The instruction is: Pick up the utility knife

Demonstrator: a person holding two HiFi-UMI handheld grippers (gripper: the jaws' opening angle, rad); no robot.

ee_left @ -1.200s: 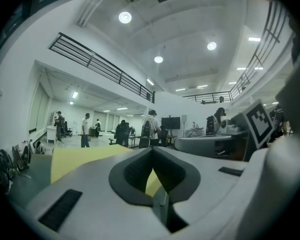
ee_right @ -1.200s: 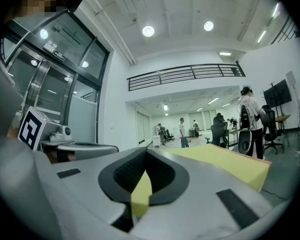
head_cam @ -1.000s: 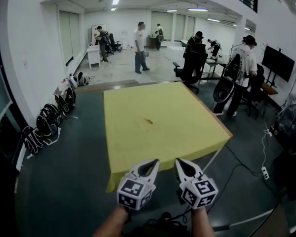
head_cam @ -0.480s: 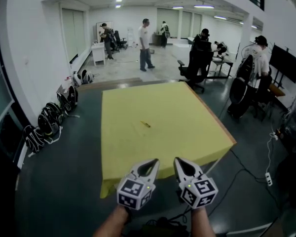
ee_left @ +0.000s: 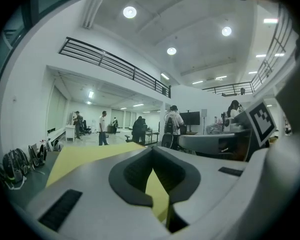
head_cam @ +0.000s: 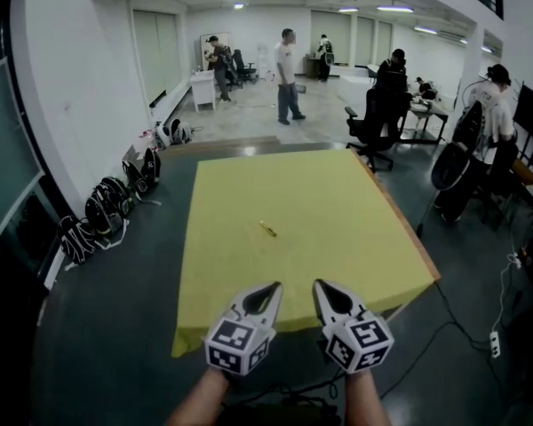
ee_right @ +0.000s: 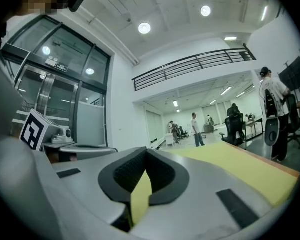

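The utility knife (head_cam: 267, 228), small and yellowish, lies near the middle of the yellow table (head_cam: 338, 193) in the head view. Both grippers are held side by side low in that view, short of the table's near edge and well away from the knife. My left gripper (head_cam: 272, 287) has its jaws together with nothing between them, and so does my right gripper (head_cam: 321, 286). In the left gripper view the left gripper (ee_left: 152, 150) points across the yellow tabletop (ee_left: 85, 154). In the right gripper view the right gripper (ee_right: 146, 151) does the same. The knife is not visible in either gripper view.
Backpacks (head_cam: 107, 204) line the wall on the left. An office chair (head_cam: 373, 131) stands beyond the table's far right corner, and a person (head_cam: 493, 122) beside gear at the right. Cables and a power strip (head_cam: 495, 343) lie on the floor at the right. More people stand far back.
The view has come closer to the table, whose near edge now lies just beyond the gripper tips. Both grippers kept their place side by side with jaws together.
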